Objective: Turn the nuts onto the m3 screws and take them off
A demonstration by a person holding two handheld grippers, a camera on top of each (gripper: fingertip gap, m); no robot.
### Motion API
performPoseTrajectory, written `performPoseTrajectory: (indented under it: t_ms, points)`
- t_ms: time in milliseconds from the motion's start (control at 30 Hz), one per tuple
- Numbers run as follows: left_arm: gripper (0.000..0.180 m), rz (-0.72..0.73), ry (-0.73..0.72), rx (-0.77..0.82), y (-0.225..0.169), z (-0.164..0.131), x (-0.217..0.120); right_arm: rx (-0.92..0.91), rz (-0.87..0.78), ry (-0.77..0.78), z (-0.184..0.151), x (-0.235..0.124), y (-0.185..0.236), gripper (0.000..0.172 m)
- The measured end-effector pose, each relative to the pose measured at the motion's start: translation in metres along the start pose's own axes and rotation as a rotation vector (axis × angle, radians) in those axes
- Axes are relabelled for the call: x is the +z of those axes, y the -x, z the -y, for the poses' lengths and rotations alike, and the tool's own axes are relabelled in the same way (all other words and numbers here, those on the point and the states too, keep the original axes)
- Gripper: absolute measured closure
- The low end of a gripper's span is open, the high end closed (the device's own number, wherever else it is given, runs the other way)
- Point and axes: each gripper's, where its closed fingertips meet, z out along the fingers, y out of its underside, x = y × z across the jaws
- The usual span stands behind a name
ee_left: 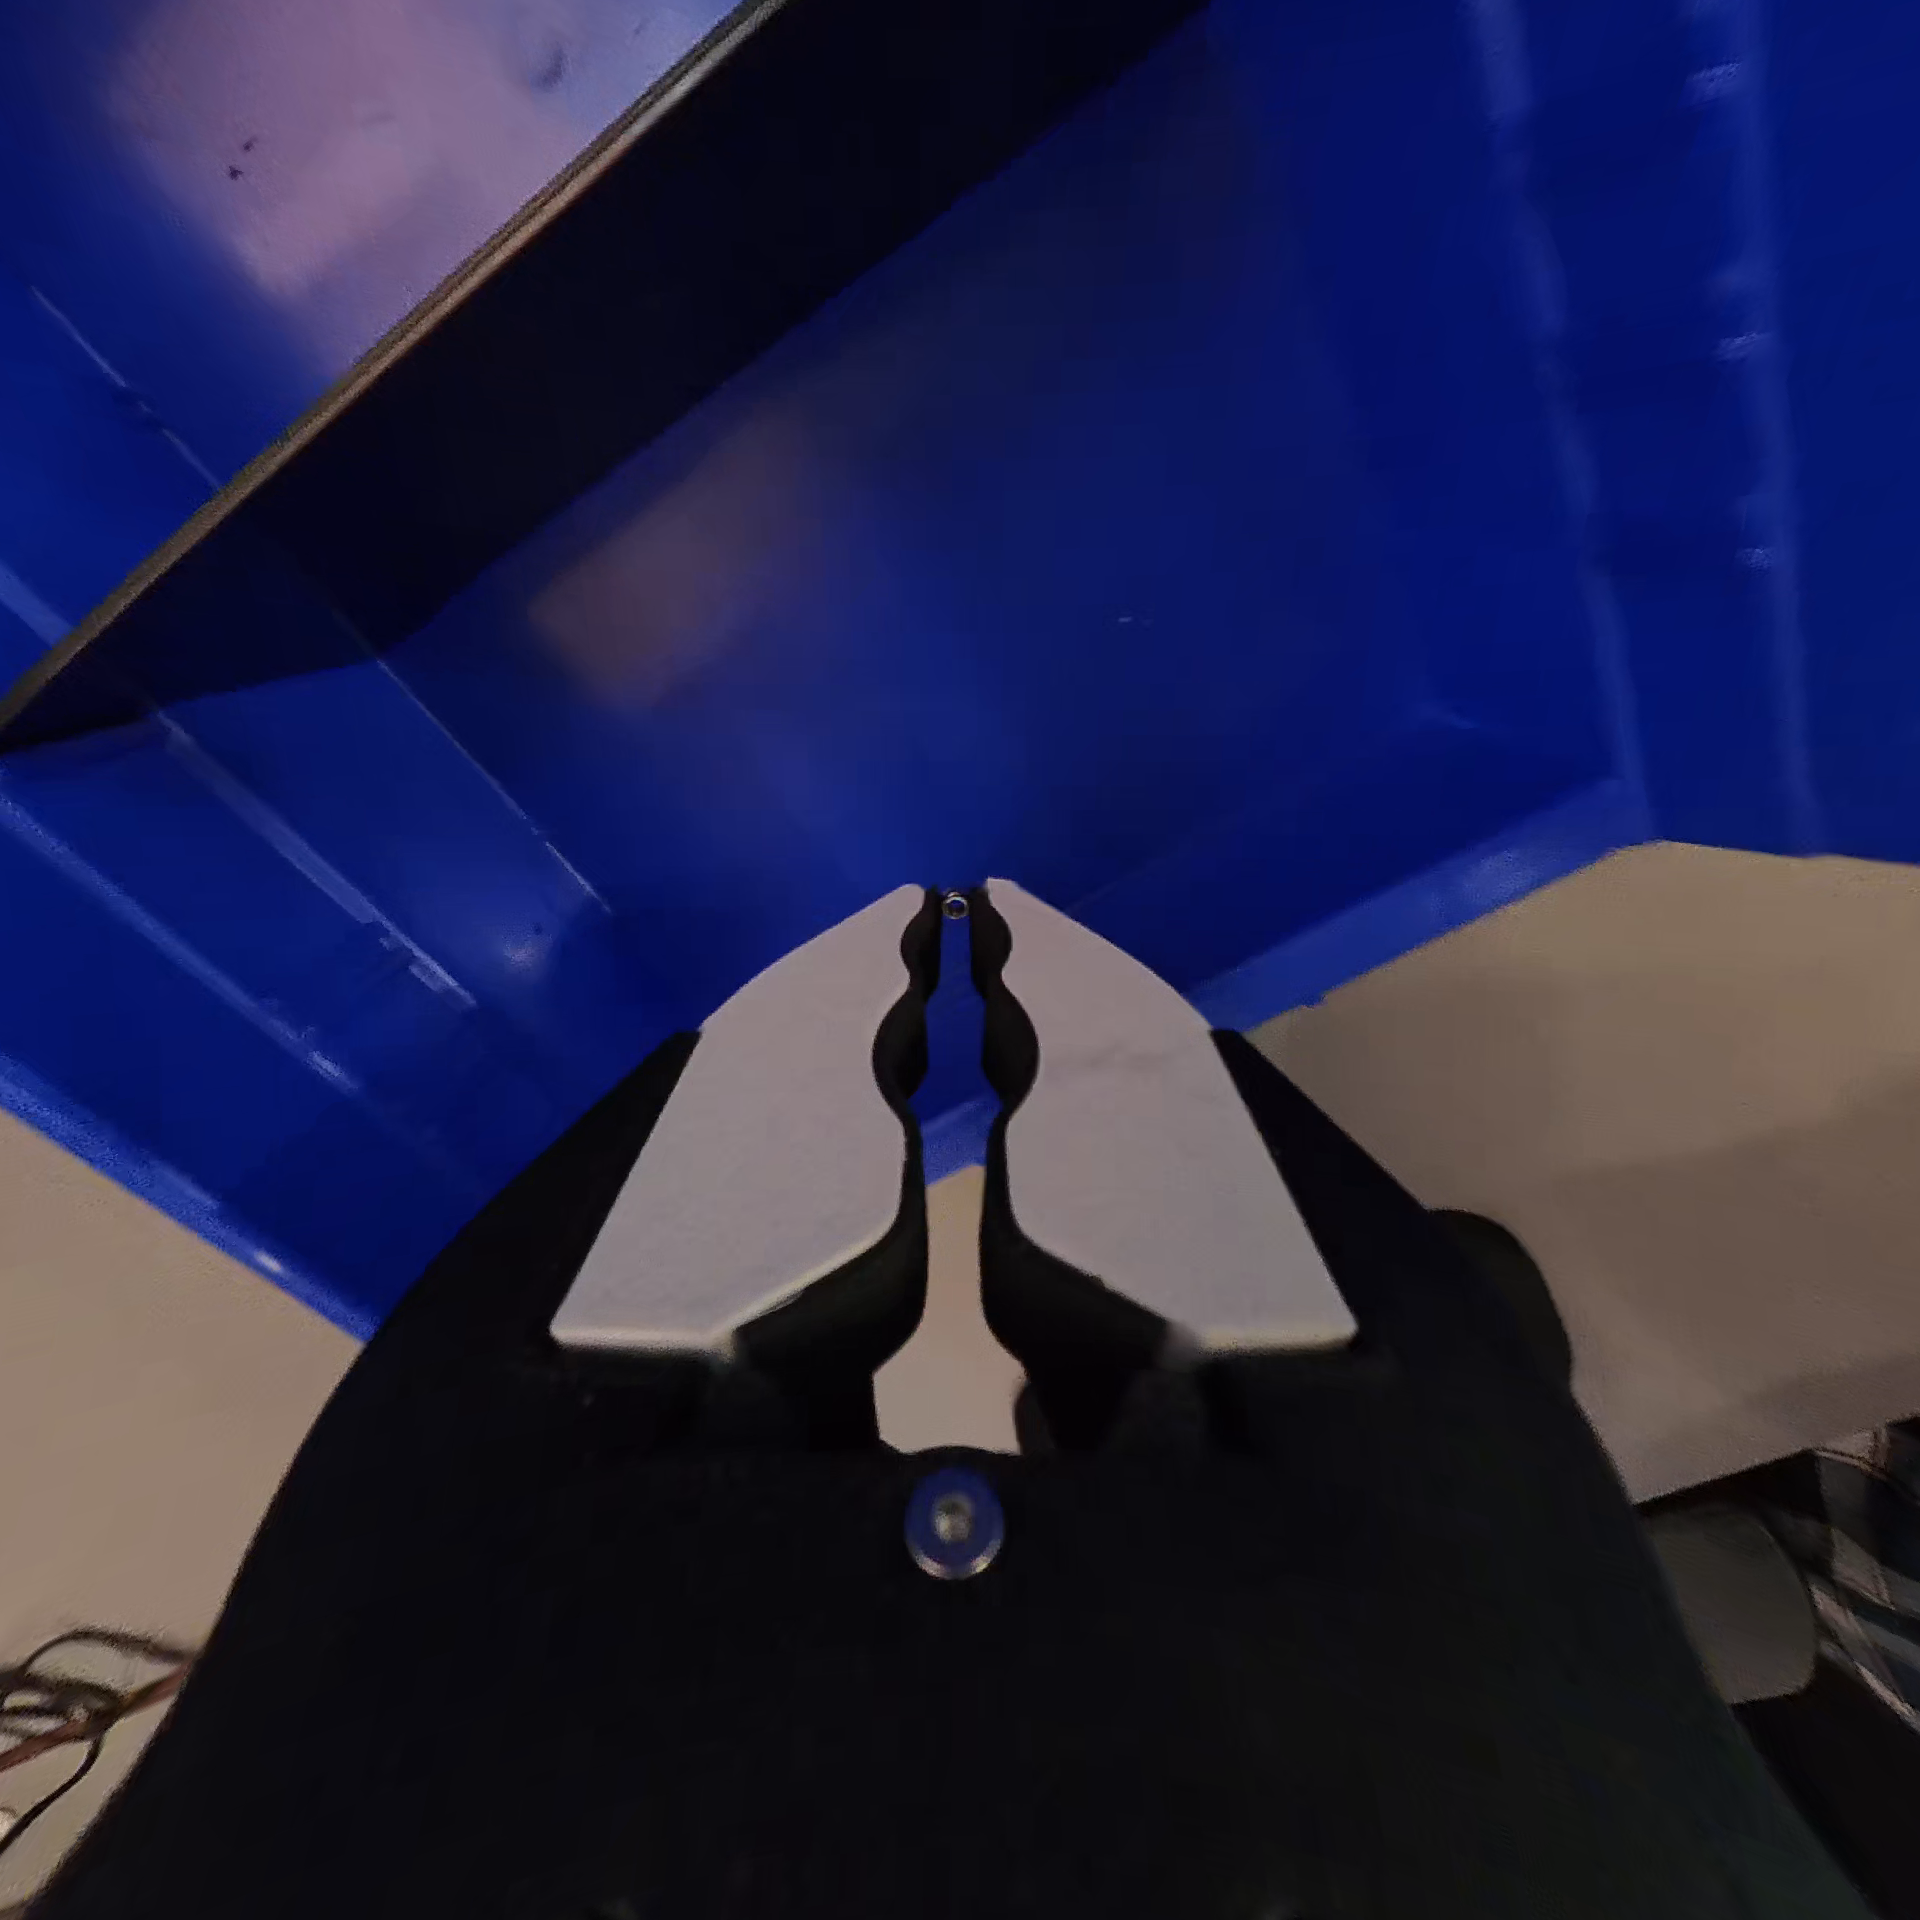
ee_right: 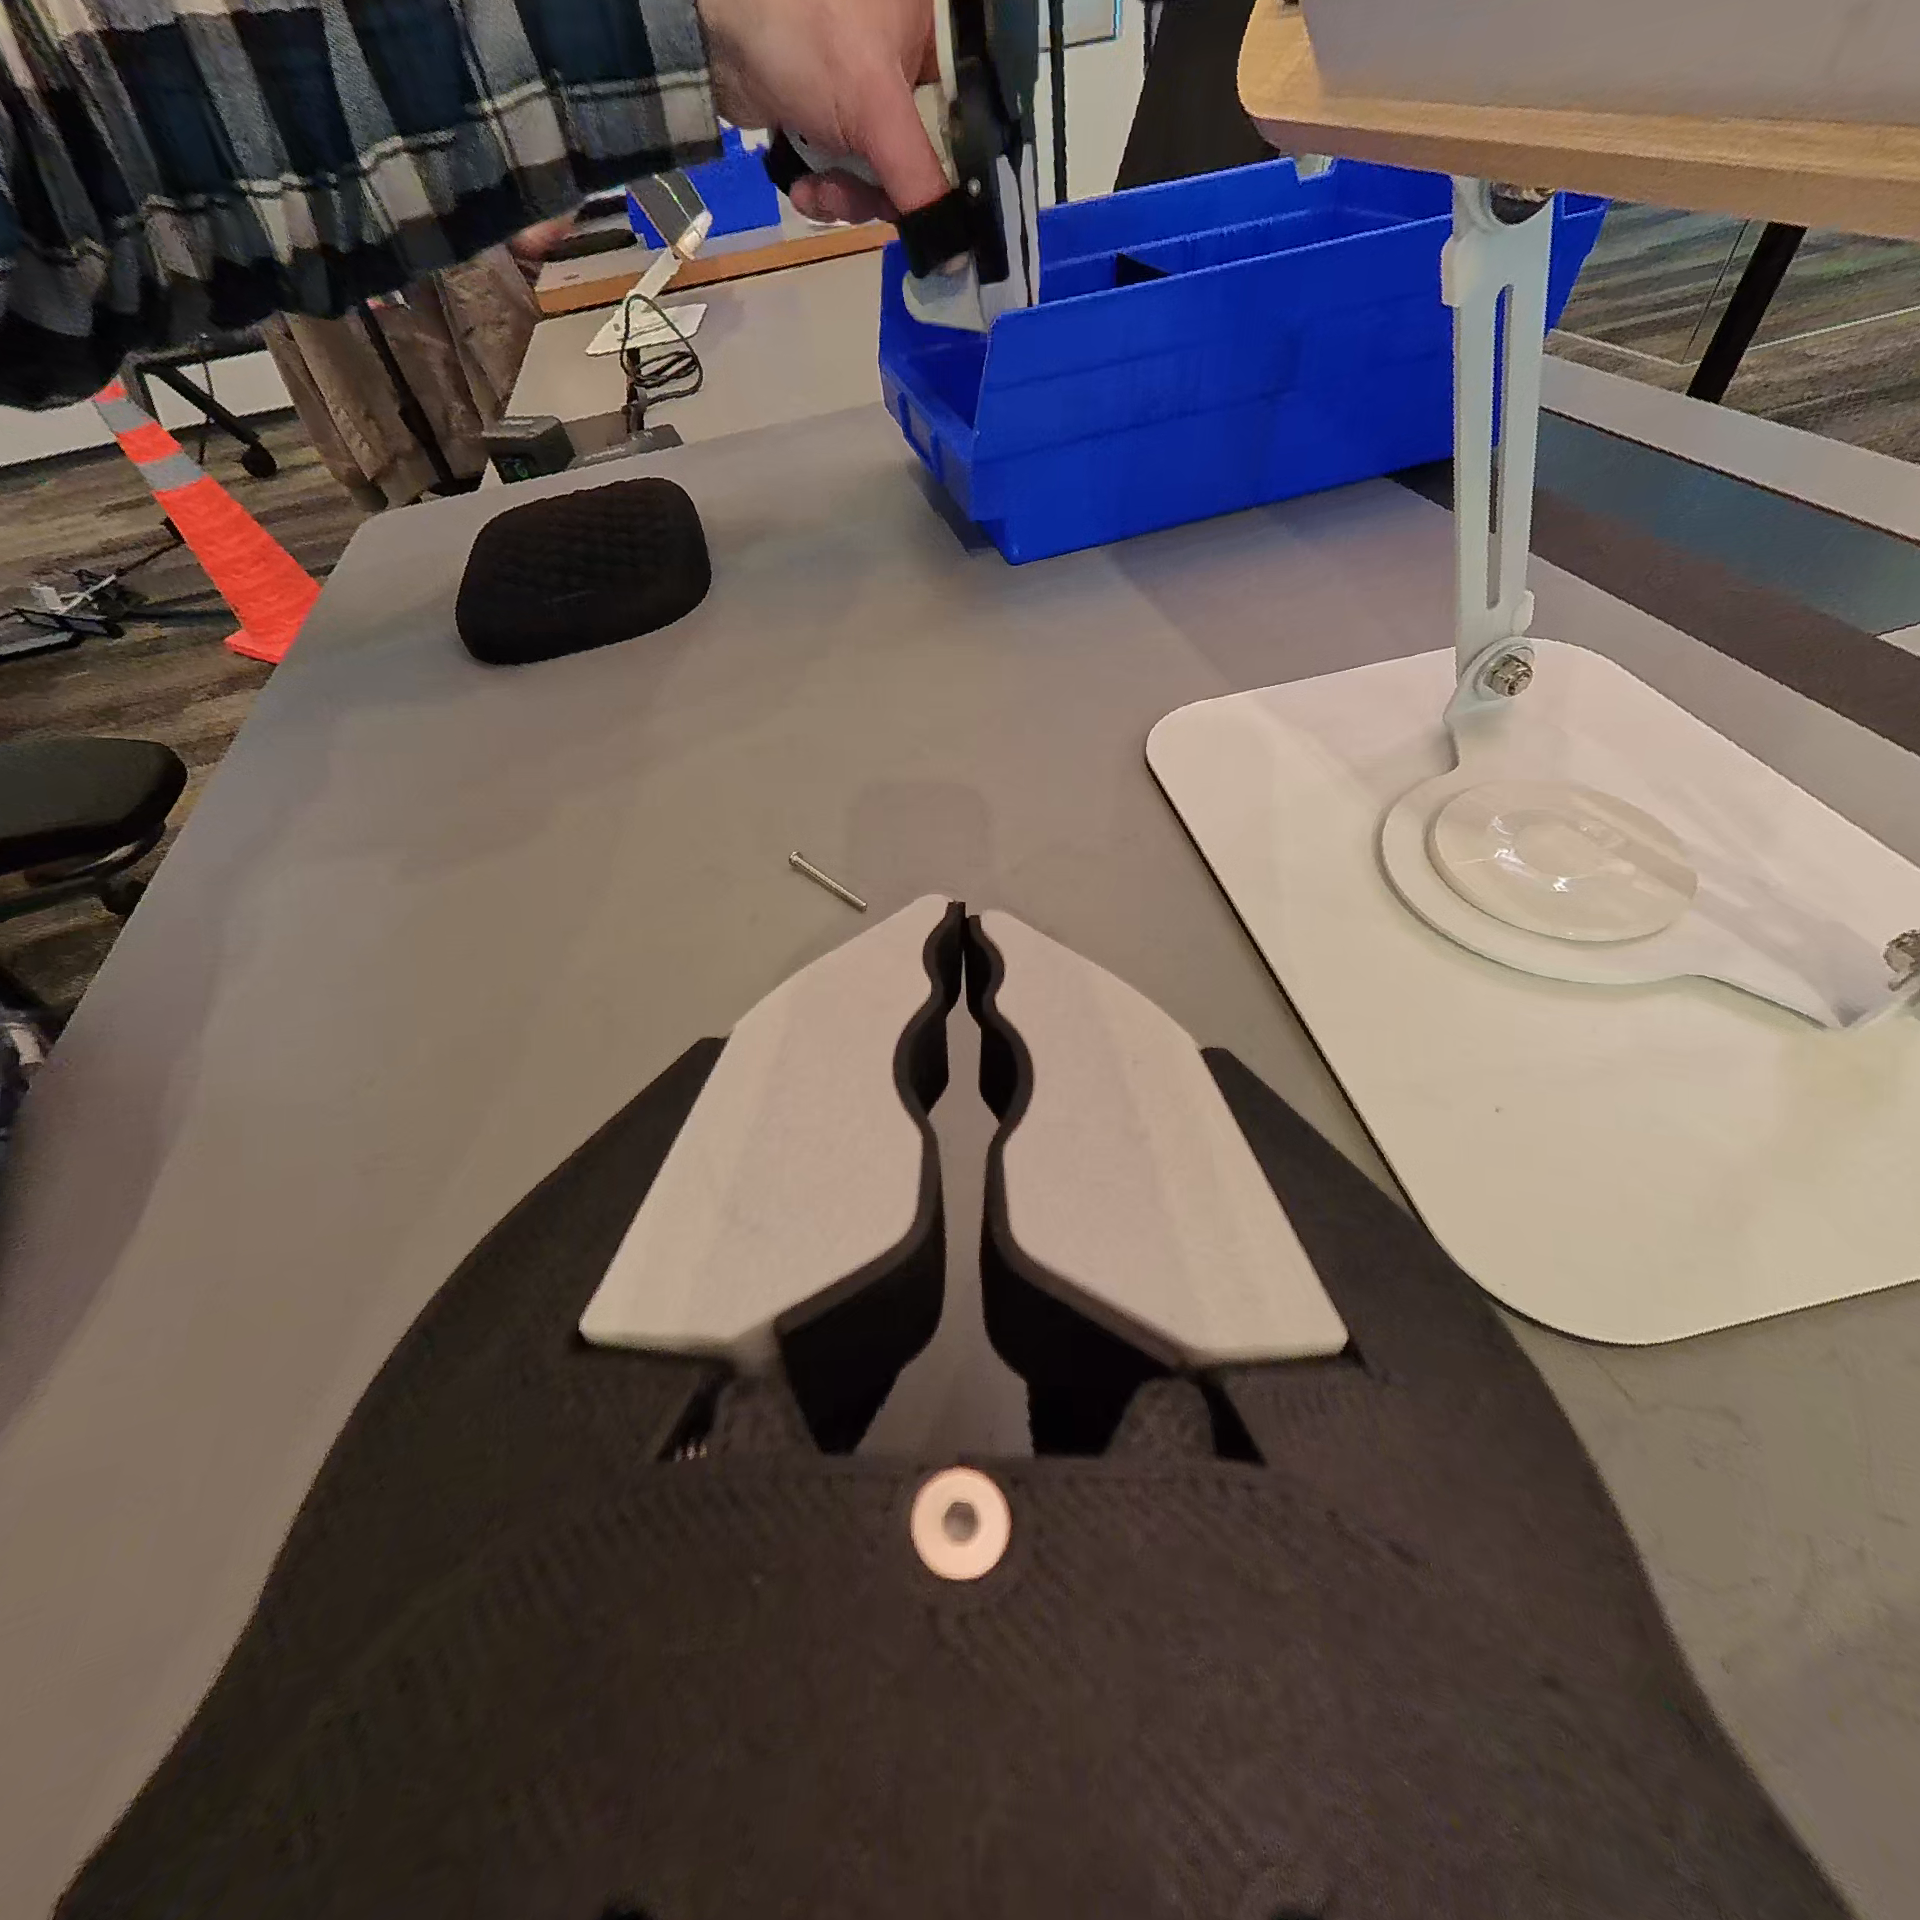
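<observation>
Right gripper (ee_right: 961,914): white fingers (ee_right: 831,1122) with black inner pads, pressed together at the tips with nothing between them, held low over the grey table (ee_right: 520,1039). Small silver screw (ee_right: 827,881): lying flat on the table just beside the left fingertip, apart from it, head pointing away to the left. White stand base (ee_right: 1558,1091): flat plate with rounded corners, to the right of the fingers, carrying a round clear disc (ee_right: 1558,857) and an upright white slotted bracket (ee_right: 1491,468) bolted at its foot. Black mesh-covered pad (ee_right: 584,566): on the table farther off to the left. Blue plastic bin (ee_right: 1195,395): at the far end of the table, open-topped, with a dark divider (ee_left: 582,416) across its inside. Left gripper (ee_left: 955,896): held in a person's hand (ee_right: 831,94) with a plaid sleeve above, lowered at the near left corner of the bin; in its own view the fingers (ee_left: 810,1143) are nearly closed, the pads pinching a tiny round metal ring-like piece (ee_left: 955,908) at the very tips, over the bin's blue floor (ee_left: 1143,623); what kind of part it is cannot be told. Wooden shelf edge (ee_right: 1558,156): overhead at top right. Orange cone (ee_right: 208,520): on the floor beyond the table's left side, with a black chair (ee_right: 83,800) nearer.
</observation>
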Motion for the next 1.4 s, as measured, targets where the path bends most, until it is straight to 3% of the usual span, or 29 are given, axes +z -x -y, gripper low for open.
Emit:
performPoseTrajectory:
  t_ms: [233, 433, 667, 800, 1067, 1133, 1233, 1400]
  points:
    - [0.176, -0.061, -0.103, 0.064, -0.051, -0.005, -0.036, -0.008, -0.007, 0.003, 0.000, 0.000, 0.000, 0.171]
    - [0.176, -0.134, -0.165, 0.214, -0.142, -0.005, -0.048, -0.006, -0.016, -0.009, 0.002, -0.002, -0.002, 0.171]
    - [0.176, -0.286, -0.211, 0.468, -0.292, 0.019, -0.017, -0.006, -0.037, -0.018, 0.003, -0.005, -0.007, 0.171]
    - [0.176, -0.309, -0.175, 0.583, -0.351, 0.029, 0.020, -0.005, -0.053, -0.023, 0.004, -0.008, -0.012, 0.171]
    - [0.176, -0.264, -0.091, 0.655, -0.377, 0.028, 0.060, -0.010, -0.050, -0.019, 0.004, -0.007, -0.010, 0.171]
    - [0.175, -0.279, -0.086, 0.653, -0.380, 0.027, 0.061, -0.009, -0.048, -0.018, 0.003, -0.007, -0.010, 0.171]
    - [0.157, -0.281, -0.111, 0.648, -0.378, 0.027, 0.056, -0.007, -0.047, -0.017, 0.003, -0.006, -0.010, 0.171]
    - [0.156, -0.248, -0.172, 0.606, -0.354, 0.022, 0.036, -0.005, -0.044, -0.016, 0.002, -0.006, -0.010, 0.171]
